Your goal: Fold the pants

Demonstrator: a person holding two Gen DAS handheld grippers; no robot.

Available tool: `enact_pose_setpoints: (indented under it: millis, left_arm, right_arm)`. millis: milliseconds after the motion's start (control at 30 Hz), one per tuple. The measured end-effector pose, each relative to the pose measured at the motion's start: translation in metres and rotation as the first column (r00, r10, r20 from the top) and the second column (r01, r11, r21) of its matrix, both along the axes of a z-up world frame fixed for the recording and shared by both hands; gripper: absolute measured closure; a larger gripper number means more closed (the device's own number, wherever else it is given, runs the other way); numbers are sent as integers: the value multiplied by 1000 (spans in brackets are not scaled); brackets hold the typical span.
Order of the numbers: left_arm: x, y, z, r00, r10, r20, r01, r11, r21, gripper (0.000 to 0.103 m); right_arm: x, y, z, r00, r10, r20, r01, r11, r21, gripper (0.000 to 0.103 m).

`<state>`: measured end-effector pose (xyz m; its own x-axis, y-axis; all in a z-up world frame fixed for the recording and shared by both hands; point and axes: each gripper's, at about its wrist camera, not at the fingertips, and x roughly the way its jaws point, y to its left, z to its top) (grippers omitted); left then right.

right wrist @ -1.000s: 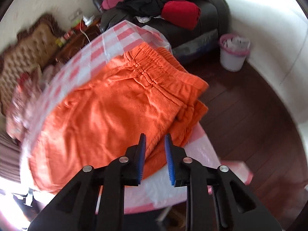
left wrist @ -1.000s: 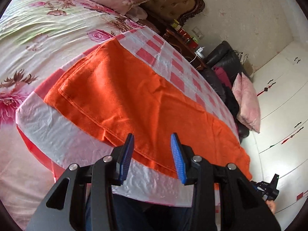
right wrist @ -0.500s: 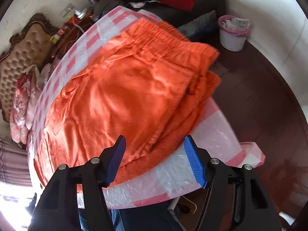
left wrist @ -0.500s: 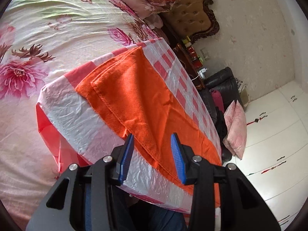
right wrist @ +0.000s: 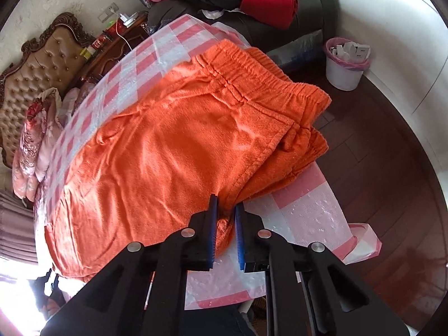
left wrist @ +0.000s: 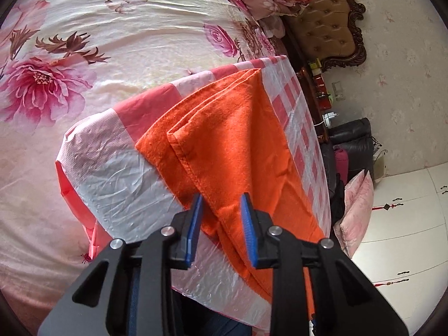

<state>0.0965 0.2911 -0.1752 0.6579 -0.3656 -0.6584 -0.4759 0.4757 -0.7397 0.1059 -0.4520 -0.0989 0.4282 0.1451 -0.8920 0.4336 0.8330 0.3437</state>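
1. The pants lie on the checked cloth covering the table.
2. The bed lies beyond the table's end.
3. The bin stands on the floor, beside the sofa.

Pants: orange cloth, matt, fuzzy terry-like nap. Surface cover: thin crinkled plastic sheet, pink-white check, glossy. Bedspread: satin-sheen floral cloth. Headboard: tufted leather-look, carved dark wood frame. Floor: dark polished wood. Bin: white plastic.
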Motion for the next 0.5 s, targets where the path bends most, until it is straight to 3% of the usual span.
enact_pose_setpoints:
  millis: [167, 267, 333, 500]
  left_arm:
    - [6, -1, 3, 998, 30, -57, -32, 999, -27, 77]
    - [12, -5, 4, 997, 32, -75, -31, 999, 21, 102]
    - [15, -6, 6, 997, 31, -73, -30, 999, 15, 102]
    - [21, -10, 30, 999, 12, -41, -9, 997, 78, 102]
  right_arm:
    - [3, 0, 12, 1000, -2, 29, 2, 1000, 23, 91]
    - [6, 1, 20, 999, 4, 48, -6, 1000, 27, 91]
    - [8, 0, 23, 999, 6, 53, -7, 999, 33, 91]
    - [13, -1, 28, 998, 14, 62, -17, 998, 53, 93]
